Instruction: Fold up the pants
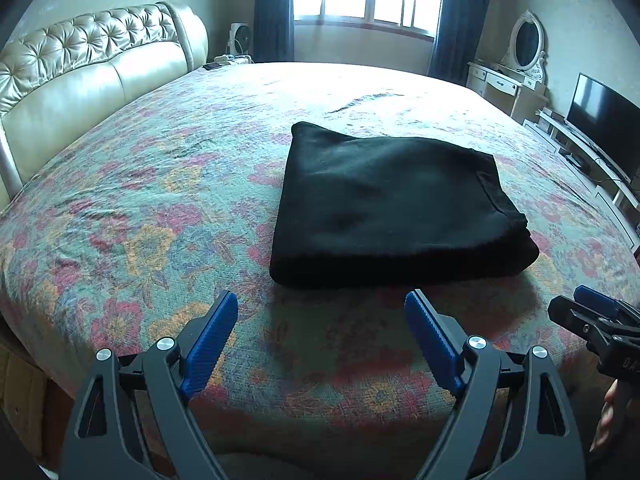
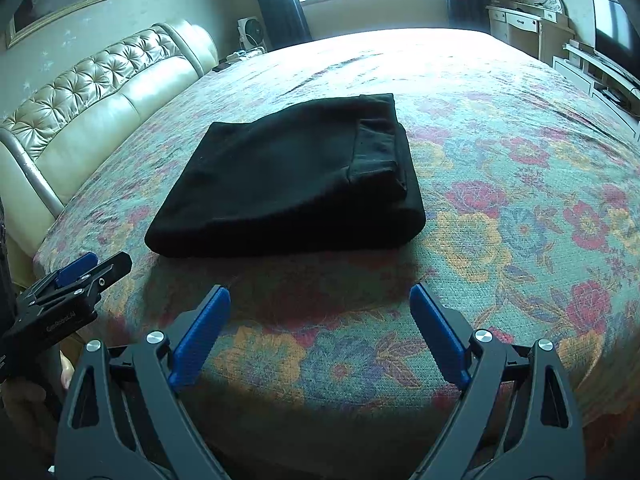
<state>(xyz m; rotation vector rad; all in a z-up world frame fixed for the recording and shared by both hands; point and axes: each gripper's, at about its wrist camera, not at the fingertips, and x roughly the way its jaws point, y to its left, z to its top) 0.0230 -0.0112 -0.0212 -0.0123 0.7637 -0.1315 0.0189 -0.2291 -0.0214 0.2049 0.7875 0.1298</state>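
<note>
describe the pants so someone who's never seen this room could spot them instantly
Start at the big bed with the floral cover and cream tufted headboard. Near the bed's near edge, just beyond the open left gripper and open right gripper, lie the pants, folded into a thick, roughly square bundle. They are the only item on the cover, solid black against the red, yellow and green flowers.

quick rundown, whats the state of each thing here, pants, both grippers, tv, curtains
pants: folded into a flat stack, lying on the bed
left gripper: open, empty, short of the pants
right gripper: open, empty, short of the pants
tv: screen dark
curtains: drawn aside, window uncovered
</note>
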